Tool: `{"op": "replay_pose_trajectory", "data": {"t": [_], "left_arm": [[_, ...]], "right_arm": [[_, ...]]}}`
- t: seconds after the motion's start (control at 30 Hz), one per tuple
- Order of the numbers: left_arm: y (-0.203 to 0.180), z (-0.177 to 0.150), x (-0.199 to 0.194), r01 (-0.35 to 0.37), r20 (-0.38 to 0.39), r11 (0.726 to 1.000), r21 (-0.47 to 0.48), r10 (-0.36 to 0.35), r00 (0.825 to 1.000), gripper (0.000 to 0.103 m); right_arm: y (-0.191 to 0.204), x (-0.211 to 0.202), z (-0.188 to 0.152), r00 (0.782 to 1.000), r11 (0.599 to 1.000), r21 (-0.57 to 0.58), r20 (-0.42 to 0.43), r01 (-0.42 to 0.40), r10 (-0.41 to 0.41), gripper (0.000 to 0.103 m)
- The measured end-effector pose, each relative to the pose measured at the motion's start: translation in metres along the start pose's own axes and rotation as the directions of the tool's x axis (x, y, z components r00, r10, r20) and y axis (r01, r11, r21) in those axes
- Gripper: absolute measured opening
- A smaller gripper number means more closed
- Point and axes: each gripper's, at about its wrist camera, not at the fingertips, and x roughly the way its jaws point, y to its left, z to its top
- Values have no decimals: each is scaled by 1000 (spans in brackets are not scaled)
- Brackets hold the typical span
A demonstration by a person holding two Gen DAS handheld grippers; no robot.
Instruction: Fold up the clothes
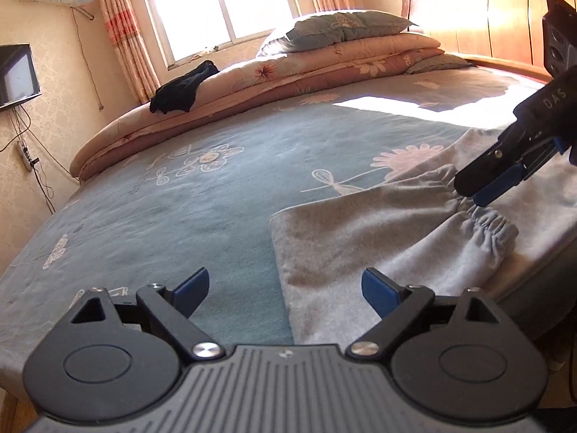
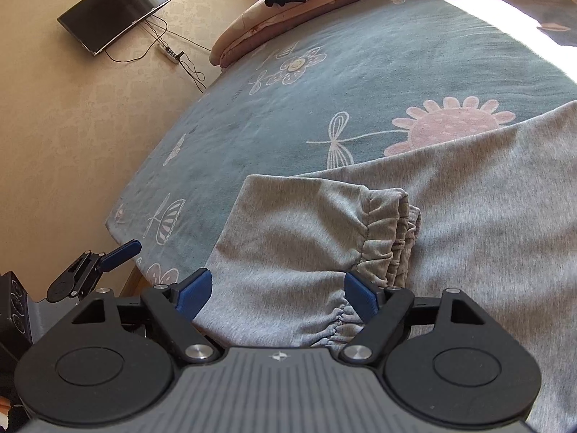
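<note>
Grey sweatpants (image 1: 360, 238) lie on the blue flowered bedsheet (image 1: 202, 195), with the legs folded back so the elastic cuffs (image 2: 389, 245) rest on the body of the pants (image 2: 487, 216). My left gripper (image 1: 285, 288) is open and empty, above the sheet at the folded edge of the pants. My right gripper (image 2: 277, 290) is open, its jaws spread just above the folded leg beside the cuffs. It also shows in the left wrist view (image 1: 476, 191), over the cuffs (image 1: 487, 227). The left gripper (image 2: 108, 256) shows at the bed's edge in the right wrist view.
Folded quilts (image 1: 252, 83) and a pillow (image 1: 339, 25) lie along the far side of the bed, with a black garment (image 1: 184, 88) on them. A wooden headboard (image 1: 487, 18) stands at the right. A TV (image 2: 111, 11) and a power strip (image 2: 167, 52) hang on the wall.
</note>
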Motion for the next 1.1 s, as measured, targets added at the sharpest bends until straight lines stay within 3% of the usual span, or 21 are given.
{"op": "replay_pose_trajectory", "data": {"t": [0.1,0.2,0.37,0.47,0.63,0.77,0.9,1.1], "left_arm": [[-13,11,21,103,17,995,8,-103,995,92],[-18,13,45,171,-29,985,-17,-172,985,92],[0,-13,75,251,-152,949,-189,-281,948,92],[8,-10,74,284,-155,932,-226,-323,934,93],[14,-6,89,313,-172,923,-225,-354,919,96],[4,-14,86,323,-164,937,-131,-342,925,101],[4,-14,85,328,-161,936,-132,-346,924,101],[5,-17,83,345,-145,930,-126,-361,921,102]], "right_arm": [[-4,-12,16,1000,1000,-11,27,-5,5,95],[-4,-8,43,999,998,-58,0,-33,33,95],[-2,5,91,994,985,-143,-68,-92,82,95],[4,22,119,982,965,-212,-135,-156,129,95],[26,81,142,933,883,-362,-307,-299,190,95],[38,131,145,863,816,-394,-450,-424,231,95],[37,173,141,819,798,-396,-538,-455,200,95],[35,196,133,747,770,-346,-619,-536,242,96]]}}
